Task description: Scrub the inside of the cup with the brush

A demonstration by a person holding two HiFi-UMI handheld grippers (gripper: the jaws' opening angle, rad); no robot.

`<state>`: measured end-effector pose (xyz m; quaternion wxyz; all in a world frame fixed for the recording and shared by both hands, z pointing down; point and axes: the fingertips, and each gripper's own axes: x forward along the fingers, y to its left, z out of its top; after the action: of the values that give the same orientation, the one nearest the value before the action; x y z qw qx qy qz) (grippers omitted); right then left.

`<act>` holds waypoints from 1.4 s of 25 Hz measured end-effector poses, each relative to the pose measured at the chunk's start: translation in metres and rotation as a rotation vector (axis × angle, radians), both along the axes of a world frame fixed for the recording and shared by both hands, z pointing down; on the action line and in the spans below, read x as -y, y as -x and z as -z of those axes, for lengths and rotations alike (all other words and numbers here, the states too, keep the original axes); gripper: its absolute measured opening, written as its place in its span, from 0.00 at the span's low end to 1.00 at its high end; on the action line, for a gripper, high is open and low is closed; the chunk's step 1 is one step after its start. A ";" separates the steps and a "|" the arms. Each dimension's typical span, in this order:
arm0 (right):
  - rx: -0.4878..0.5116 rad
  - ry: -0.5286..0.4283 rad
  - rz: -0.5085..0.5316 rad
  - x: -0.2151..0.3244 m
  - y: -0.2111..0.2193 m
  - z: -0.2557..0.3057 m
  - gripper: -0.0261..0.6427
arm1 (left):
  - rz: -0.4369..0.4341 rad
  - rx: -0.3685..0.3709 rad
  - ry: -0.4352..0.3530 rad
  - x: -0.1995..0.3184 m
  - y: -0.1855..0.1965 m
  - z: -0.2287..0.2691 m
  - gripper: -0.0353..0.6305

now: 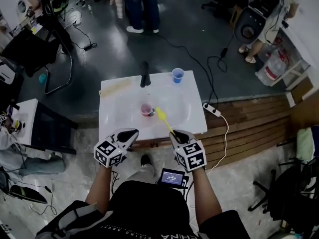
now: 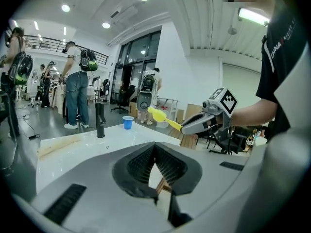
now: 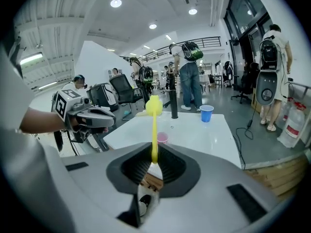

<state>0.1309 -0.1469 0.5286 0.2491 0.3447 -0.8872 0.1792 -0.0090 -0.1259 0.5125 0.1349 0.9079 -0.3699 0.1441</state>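
On white counter (image 1: 119,106):
- pink cup (image 1: 146,109), upright, mouth up, near the middle
- blue cup (image 1: 177,74), upright, at the far edge, just right of a black upright post (image 1: 145,74)
- beige strip (image 1: 115,87), lying flat towards the far left corner

At the counter's near edge:
- left tongs (image 1: 129,133), pressed together, nothing between them
- right tongs (image 1: 176,133), pinching the handle end of the yellow brush (image 1: 162,115); the brush slants forward and up, its head in the air just right of the pink cup, not inside it

On the floor right of the counter:
- white power strip (image 1: 212,109), cable attached
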 end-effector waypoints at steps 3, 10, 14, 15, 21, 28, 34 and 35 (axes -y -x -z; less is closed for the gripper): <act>-0.011 -0.004 -0.009 0.025 0.008 0.001 0.10 | -0.024 -0.003 0.002 0.024 0.006 -0.003 0.06; -0.028 0.007 -0.009 0.068 0.031 -0.005 0.10 | -0.048 -0.009 0.029 0.073 0.025 -0.015 0.06; -0.038 0.010 -0.030 0.089 0.042 -0.008 0.10 | -0.077 -0.008 0.041 0.097 0.036 -0.020 0.06; -0.038 0.010 -0.036 0.093 0.044 -0.008 0.10 | -0.086 -0.006 0.040 0.102 0.038 -0.020 0.06; -0.029 0.016 -0.077 0.106 0.059 -0.011 0.10 | -0.128 0.003 0.041 0.124 0.053 -0.024 0.06; -0.032 0.022 -0.100 0.112 0.059 -0.020 0.10 | -0.160 0.009 0.074 0.129 0.051 -0.038 0.06; -0.027 0.031 -0.082 0.116 0.062 -0.021 0.10 | -0.153 0.003 0.076 0.131 0.049 -0.041 0.06; -0.028 0.033 -0.081 0.116 0.063 -0.022 0.10 | -0.148 -0.002 0.079 0.130 0.050 -0.041 0.06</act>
<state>0.0680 -0.2626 0.5504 0.2599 0.3783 -0.8659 0.1990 -0.0593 -0.2564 0.5536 0.1597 0.9269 -0.2955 0.1672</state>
